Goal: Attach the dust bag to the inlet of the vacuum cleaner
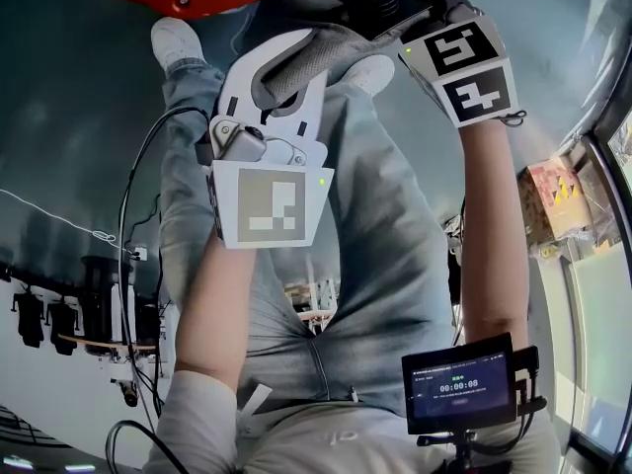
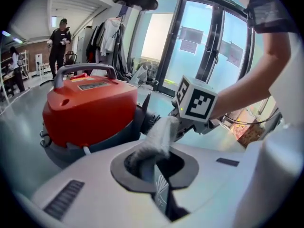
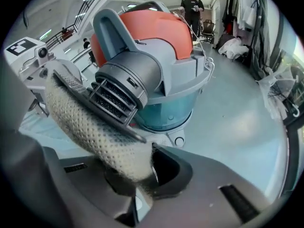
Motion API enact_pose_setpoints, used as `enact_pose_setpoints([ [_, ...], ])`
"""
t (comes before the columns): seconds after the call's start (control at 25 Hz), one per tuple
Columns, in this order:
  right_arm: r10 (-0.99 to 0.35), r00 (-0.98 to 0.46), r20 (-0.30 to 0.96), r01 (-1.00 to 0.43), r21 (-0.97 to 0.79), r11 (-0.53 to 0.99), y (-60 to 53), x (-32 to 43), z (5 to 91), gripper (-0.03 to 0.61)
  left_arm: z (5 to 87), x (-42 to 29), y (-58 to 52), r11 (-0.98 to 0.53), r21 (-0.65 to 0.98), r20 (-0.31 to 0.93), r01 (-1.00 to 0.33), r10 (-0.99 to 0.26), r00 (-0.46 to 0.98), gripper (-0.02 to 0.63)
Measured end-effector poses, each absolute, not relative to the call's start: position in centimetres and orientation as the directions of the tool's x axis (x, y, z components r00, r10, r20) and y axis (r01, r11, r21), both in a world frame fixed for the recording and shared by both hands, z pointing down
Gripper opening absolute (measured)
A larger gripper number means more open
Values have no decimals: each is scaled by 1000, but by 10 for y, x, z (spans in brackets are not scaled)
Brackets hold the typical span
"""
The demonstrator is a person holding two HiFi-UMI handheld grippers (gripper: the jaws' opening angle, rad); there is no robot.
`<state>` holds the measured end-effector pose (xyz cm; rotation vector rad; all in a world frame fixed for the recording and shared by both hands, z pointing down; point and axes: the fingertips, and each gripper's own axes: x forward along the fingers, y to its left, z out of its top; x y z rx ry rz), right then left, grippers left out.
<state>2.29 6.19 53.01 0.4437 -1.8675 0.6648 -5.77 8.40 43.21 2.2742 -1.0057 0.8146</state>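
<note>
Dimpled, matt cloth dust bag [image 3: 90, 127]

Both arms reach forward and down in the head view. The left forearm [image 1: 212, 304] carries the left gripper [image 1: 279, 67], which tilts downward with its marker cube [image 1: 269, 203] facing the camera. Its jaws are pinched together on a fold of the bag [image 1: 316, 57]. The right forearm [image 1: 491, 225] leads up to the right gripper [image 1: 390, 13], which is pitched more steeply, its jaws likewise closed on the bag. The two gripper tips sit near each other, with the bag spanning between them.
</note>
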Motion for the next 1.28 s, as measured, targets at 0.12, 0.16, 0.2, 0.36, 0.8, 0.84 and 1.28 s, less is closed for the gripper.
enact_pose_setpoints([
  [0.12,-58,-272,961,-563,-110,819,56,34,519,15,444,-61,86,-524,226,717,-821,-481,505,17],
  [0.16,-100,-234,967,-545,-45,837,52,39,509,15,455,-63,92,-494,238,734,-836,-472,488,18],
  [0.2,-135,-208,969,-528,5,849,48,43,499,17,462,-64,95,-464,253,747,-849,-464,476,18],
  [0.36,-141,-142,980,-478,57,876,40,43,490,17,465,-60,90,-452,323,764,-831,-394,511,18],
  [0.8,138,-243,960,-451,-238,860,55,28,524,17,452,-57,97,-429,449,710,-784,-360,605,18],
  [0.84,141,-226,964,-435,-229,871,58,30,527,17,456,-56,98,-427,473,714,-770,-326,619,18],
  [1.28,73,-262,962,-467,-192,863,48,47,451,158,436,-66,81,-561,430,787,-707,-151,598,21],
])
